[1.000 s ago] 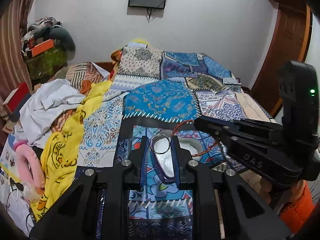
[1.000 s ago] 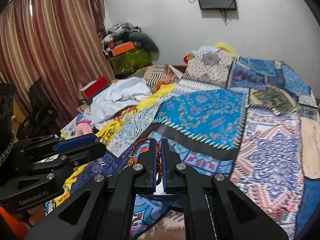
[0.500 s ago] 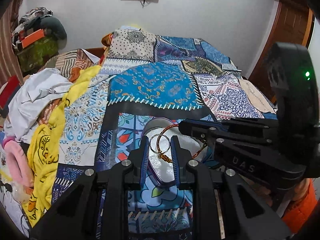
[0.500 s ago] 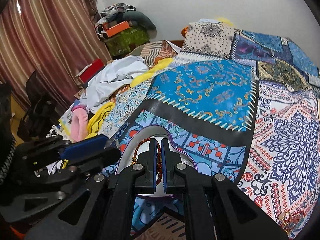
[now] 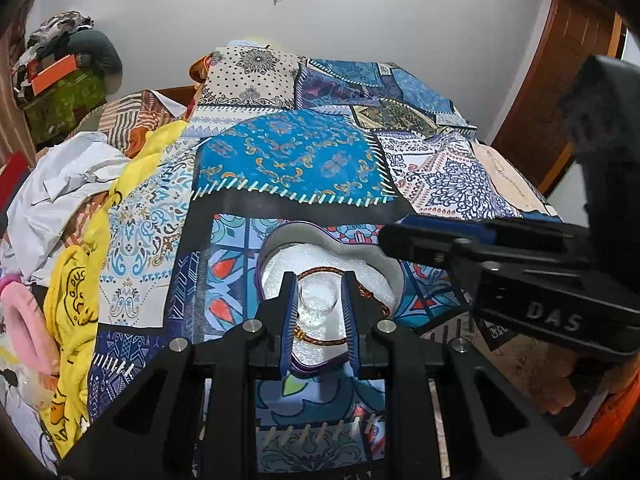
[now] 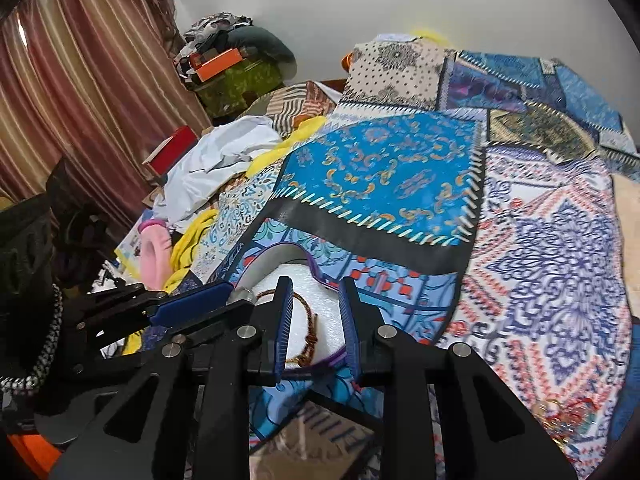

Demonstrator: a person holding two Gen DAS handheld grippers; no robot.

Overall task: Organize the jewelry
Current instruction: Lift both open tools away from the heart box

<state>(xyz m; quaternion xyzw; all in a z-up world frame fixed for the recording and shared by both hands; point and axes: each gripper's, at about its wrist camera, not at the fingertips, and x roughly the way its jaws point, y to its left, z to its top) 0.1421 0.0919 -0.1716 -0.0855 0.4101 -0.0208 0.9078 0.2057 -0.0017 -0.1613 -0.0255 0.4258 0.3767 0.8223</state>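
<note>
Red cord bracelet let go into the heart-shaped box

The red cord bracelet lay on the white padding of the heart-shaped box, low and centre-left in the right wrist view, free of any pads. The right hand-held gripper, clamped on the cord a second earlier, had just been opening; its jaws stood apart with nothing between them but the padding below. In the left wrist view, the left hand-held gripper kept its narrow gap around a thin clear bangle over the same box; whether its pads pressed on it I could not tell. The box sat on the patchwork bedspread. One piece seemed stored, the bangle likely next.
</note>
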